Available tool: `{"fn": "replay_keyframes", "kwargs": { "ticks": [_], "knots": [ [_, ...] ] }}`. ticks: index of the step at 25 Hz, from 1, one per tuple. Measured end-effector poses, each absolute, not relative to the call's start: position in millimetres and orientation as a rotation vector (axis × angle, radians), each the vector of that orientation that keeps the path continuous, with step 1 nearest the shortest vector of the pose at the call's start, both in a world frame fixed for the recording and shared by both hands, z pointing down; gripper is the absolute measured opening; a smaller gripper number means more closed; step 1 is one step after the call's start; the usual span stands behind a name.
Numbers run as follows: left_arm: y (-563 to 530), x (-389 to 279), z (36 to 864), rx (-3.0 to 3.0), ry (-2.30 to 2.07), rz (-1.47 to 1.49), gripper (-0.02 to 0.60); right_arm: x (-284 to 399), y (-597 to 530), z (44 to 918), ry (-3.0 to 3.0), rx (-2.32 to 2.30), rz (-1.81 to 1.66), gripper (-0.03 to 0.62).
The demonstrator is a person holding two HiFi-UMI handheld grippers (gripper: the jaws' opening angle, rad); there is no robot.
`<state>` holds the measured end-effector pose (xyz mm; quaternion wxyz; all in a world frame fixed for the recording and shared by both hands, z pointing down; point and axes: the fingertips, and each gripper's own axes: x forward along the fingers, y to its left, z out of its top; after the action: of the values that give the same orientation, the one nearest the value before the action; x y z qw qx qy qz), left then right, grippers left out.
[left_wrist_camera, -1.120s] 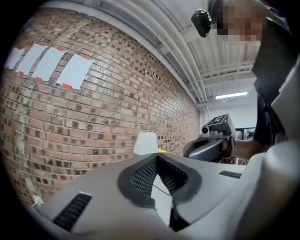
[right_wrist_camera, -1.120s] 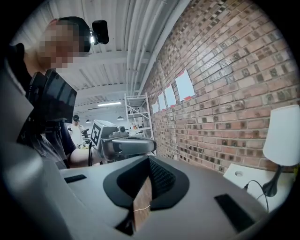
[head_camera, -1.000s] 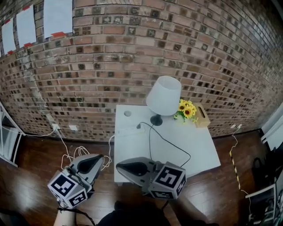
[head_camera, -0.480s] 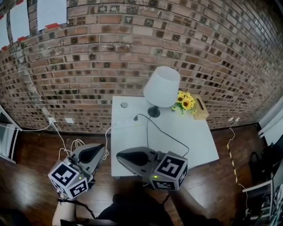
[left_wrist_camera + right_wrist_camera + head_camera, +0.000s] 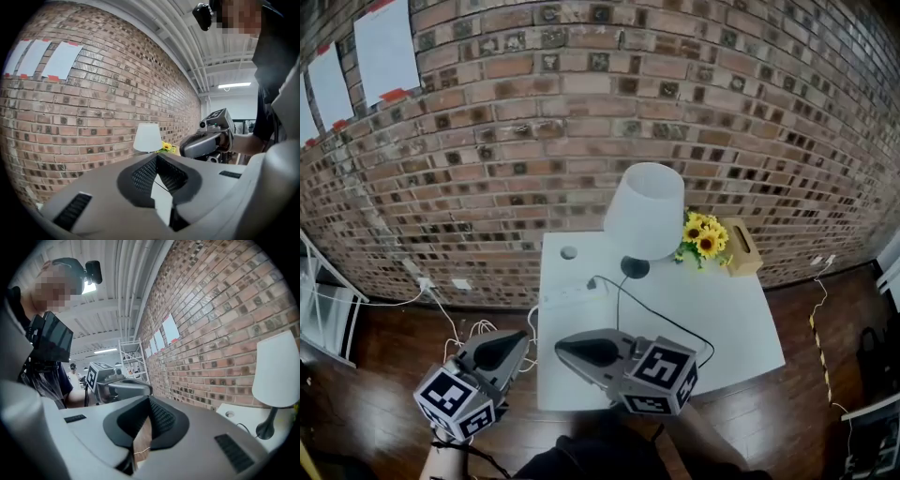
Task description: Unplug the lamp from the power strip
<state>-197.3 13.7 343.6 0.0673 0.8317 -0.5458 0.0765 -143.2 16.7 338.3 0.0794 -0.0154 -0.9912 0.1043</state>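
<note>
Head view: left gripper (image 5: 516,339) jaws pressed together, empty, held low over the floor just off the table's (image 5: 722,328) near-left corner, nose aimed at the brick wall (image 5: 534,150), near level. Right gripper (image 5: 564,343) jaws also together, empty, over the table's near edge, same heading. Lamp (image 5: 645,214) upright at the table's back. Its black cord (image 5: 666,317) loops to a plug (image 5: 593,281) seated in the white power strip (image 5: 567,297), well apart from both grippers.
</note>
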Motion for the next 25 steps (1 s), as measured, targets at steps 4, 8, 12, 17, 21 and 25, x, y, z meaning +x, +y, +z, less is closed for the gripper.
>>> {"fn": "replay_keyframes", "kwargs": {
  "ticks": [4,8,12,17,21,25],
  "knots": [
    [-21,-190,347,2.468,-1.702,0.275,0.009,-130,-17,349,-2.967,-0.085,0.357,-0.002],
    [-51,-178,349,2.439,-1.727,0.302,0.009,-118,-50,352,-2.966,-0.123,0.379,-0.002],
    [-72,-172,352,2.405,-1.751,0.345,0.009,-113,-73,356,-2.97,-0.175,0.396,-0.002],
    [-93,-168,358,2.354,-1.763,0.398,0.009,-108,-95,365,-2.964,-0.21,0.424,-0.002],
    [-107,-168,371,2.306,-1.779,0.466,0.009,-100,-112,374,-2.958,-0.218,0.439,-0.002],
    [-125,-162,385,2.283,-1.775,0.535,0.009,-91,-126,389,-2.933,-0.22,0.48,-0.002]
  ]
}}
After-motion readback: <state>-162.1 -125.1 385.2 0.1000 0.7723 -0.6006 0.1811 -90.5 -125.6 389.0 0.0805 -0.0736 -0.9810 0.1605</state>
